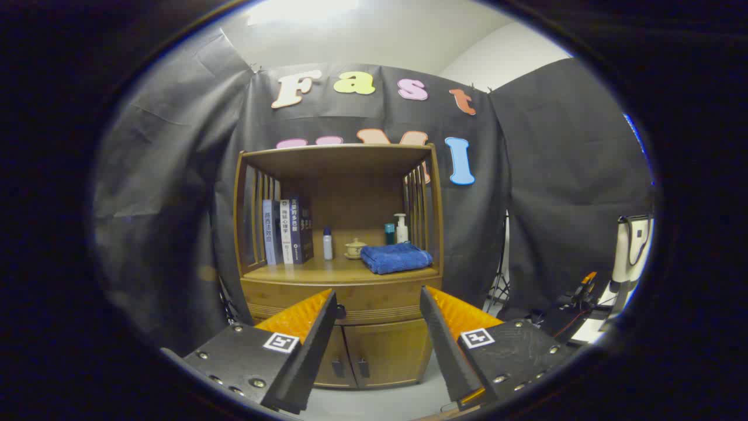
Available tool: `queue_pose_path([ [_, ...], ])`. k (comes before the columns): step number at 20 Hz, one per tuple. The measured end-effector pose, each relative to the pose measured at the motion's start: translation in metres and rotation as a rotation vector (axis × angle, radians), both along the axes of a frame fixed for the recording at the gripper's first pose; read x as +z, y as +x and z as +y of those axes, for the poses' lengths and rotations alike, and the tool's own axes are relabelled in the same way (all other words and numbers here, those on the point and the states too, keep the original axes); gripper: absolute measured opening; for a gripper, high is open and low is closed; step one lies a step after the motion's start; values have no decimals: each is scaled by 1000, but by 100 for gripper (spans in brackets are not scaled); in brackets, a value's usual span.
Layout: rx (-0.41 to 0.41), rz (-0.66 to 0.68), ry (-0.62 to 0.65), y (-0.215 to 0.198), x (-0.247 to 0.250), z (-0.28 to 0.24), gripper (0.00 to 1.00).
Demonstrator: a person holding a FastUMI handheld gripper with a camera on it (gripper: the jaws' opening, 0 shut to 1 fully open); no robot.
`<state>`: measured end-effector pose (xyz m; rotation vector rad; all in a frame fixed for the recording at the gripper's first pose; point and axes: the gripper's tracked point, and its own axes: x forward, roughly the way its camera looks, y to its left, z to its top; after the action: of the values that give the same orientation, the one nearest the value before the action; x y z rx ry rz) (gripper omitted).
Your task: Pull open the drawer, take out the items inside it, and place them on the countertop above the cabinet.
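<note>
You are holding the claw (378,304) wide open at the bottom centre of the frame, its two fingers (310,345) spread apart and gripping nothing. Between and just beyond the fingertips, the wooden cabinet (342,327) is standing against the black cloth wall, well apart from the claw. Its drawer (374,295) is sitting shut in the middle of the frame, a dark knob (340,311) showing just beside the left fingertip. Below the drawer, two cupboard doors (380,356) are closed, each with a small dark handle. What is inside the drawer is hidden.

Above the drawer, the bench (327,270) is carrying a row of things under a slatted wooden canopy. Upright books (287,231) are leaning at its left end, a small white bottle (328,244) is standing just right of them, and a lidded cup on a saucer (355,248) is sitting near the centre. A folded blue towel (395,258) is lying at the right end, with a teal bottle (389,233) and a white pump bottle (401,228) standing behind it.

At the lower right of the frame, equipment and cables (584,298) are lying beside a pale upright device (632,248).
</note>
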<state>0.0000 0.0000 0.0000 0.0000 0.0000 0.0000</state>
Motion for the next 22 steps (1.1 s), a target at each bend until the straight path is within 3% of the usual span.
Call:
queue_pose_path([
  [22,11,45,-6,6,-11,0,85],
])
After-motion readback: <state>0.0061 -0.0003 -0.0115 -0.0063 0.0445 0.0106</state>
